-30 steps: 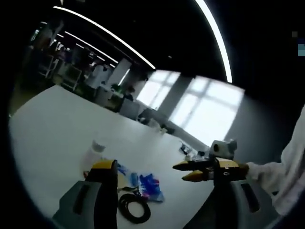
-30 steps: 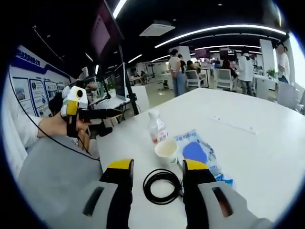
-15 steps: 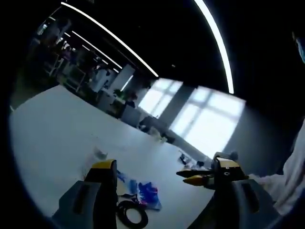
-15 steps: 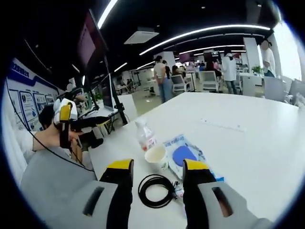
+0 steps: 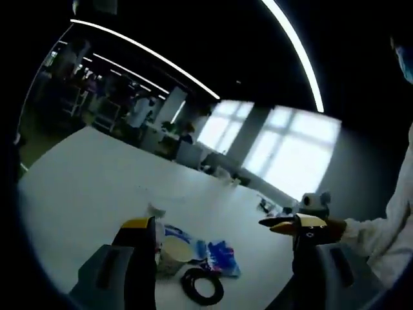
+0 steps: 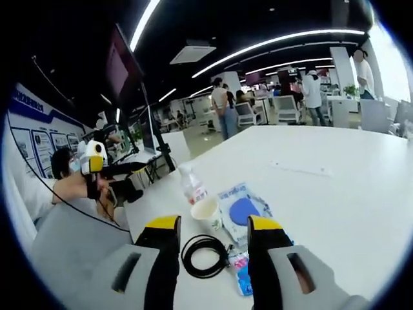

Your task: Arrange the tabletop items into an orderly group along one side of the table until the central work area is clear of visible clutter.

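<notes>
Four items sit clustered near white surface (image 6: 361,213) edge: clear plastic bottle (image 6: 192,186), paper cup (image 6: 206,210), blue packet (image 6: 240,208), black coiled cable (image 6: 203,254). I judge grouping nearly done. Right hand-held gripper (image 6: 213,242) jaws apart, empty; left hand-held gripper (image 5: 216,248) likewise.

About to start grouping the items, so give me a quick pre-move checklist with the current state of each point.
1. Right gripper jaws open, holding nothing: ok.
2. Left gripper jaws apart, holding nothing: ok.
3. Both grippers above the white table, touching no item: ok.
4. Paper cup upright: ok; whether it holds liquid: cannot tell.
5. Water bottle upright beside the cup: ok.
6. Coiled black cable lies near the blue packets, which sit loosely spread, not yet an orderly group: not ok.
</notes>
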